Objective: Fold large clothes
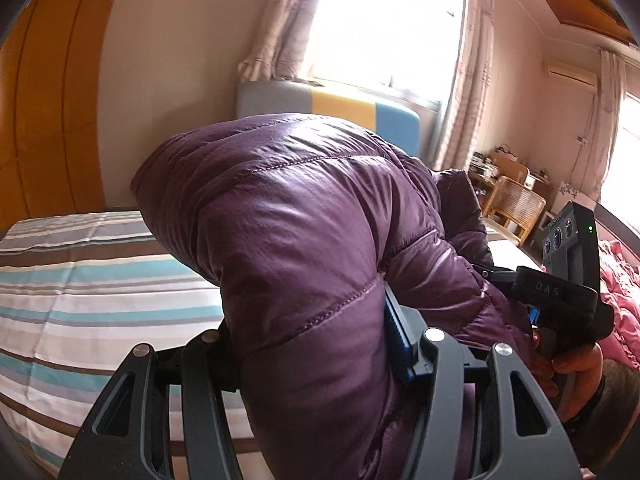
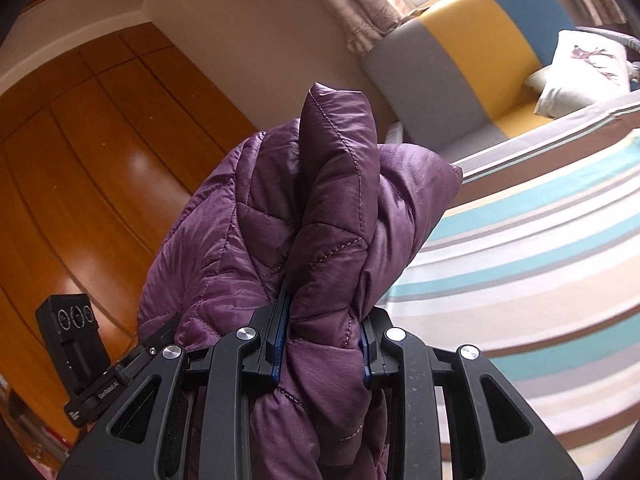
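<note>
**Both grippers pinch the jacket above the bed**

The left gripper (image 1: 316,344) and the right gripper (image 2: 324,344) each clamp bunched folds of the purple jacket (image 1: 304,216), lifted over the striped bed (image 1: 80,288). Beyond stand the headboard (image 2: 480,40) and wardrobe (image 2: 100,160).

A home bedroom: a bed (image 1: 80,280) with a striped sheet fills the lower left of the frame, a padded headboard (image 2: 460,64) and pillow (image 2: 576,72) at upper right, wooden wardrobe doors (image 2: 80,180) on the left, curtains (image 1: 468,80) beside a bright window (image 1: 380,20).
</note>
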`<state>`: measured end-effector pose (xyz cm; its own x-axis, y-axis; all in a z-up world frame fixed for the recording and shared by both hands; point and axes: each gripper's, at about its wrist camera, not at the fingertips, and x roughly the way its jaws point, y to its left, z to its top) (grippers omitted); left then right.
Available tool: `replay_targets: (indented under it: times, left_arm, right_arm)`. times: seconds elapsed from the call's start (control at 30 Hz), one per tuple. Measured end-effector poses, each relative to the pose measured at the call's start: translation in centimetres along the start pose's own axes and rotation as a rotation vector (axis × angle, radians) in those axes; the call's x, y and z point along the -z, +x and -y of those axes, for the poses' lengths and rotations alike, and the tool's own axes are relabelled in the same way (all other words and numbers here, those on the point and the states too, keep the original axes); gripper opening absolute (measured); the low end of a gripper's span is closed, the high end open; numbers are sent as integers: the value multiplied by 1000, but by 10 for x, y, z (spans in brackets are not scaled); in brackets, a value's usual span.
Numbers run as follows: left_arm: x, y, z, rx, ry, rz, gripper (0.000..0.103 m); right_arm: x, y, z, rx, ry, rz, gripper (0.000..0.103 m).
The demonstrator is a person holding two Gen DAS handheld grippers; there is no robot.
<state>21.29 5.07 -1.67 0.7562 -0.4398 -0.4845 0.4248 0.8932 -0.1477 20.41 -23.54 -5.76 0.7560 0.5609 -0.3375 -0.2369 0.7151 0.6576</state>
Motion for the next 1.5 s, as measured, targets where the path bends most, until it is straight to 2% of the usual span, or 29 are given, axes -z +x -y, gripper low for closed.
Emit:
replay_targets:
  times: [0.27,0.53,0.6,0.73,0.8,0.87,0.97,1.07,1.2,1.27,1.3,1.4,1.5]
  left_arm:
    - [2,12,-59,-55,-53,-5,54]
    - [25,70,-91,-96,-107,-89,55]
    - [37,86,-105,-99,-139,-125,60]
    - [57,95,-121,-88,-165,-123,68]
    - [61,96,-121,-97,-159,-121,73]
    - [63,92,-119,-117,-168,-119,78]
    - [61,81,-112,-174,-175,-112,86]
    - [59,60,-102,-260,-171,-115,85]
    - [49,34,-103,-326,-229,-94,65]
    - [37,29,-101,-372,-220,-80,57]
    - [30,30,-99,-377,-211,-79,56]
    - [17,40,-97,-381,-202,-88,56]
    - [2,63,-96,-343,-203,-134,58]
  right_arm:
    - [-13,58,3,1,-9,-58,27]
    - [-6,117,22,80,13,-157,27]
    - [-5,127,30,115,7,-170,28]
    - [1,142,29,208,-82,-197,38]
    - [4,144,36,208,-67,-193,42]
    - [4,139,44,199,-13,-182,51]
    - [-4,128,53,167,43,-176,53]
    - [-7,105,39,194,-6,-151,55]
    - [-16,73,15,295,-97,-79,55]
    - [-27,71,1,314,-132,-43,50]
    - [-27,75,-4,313,-151,-40,42]
    - [-42,103,-30,333,-242,-55,41]
    - [-52,150,-42,390,-306,-122,38]
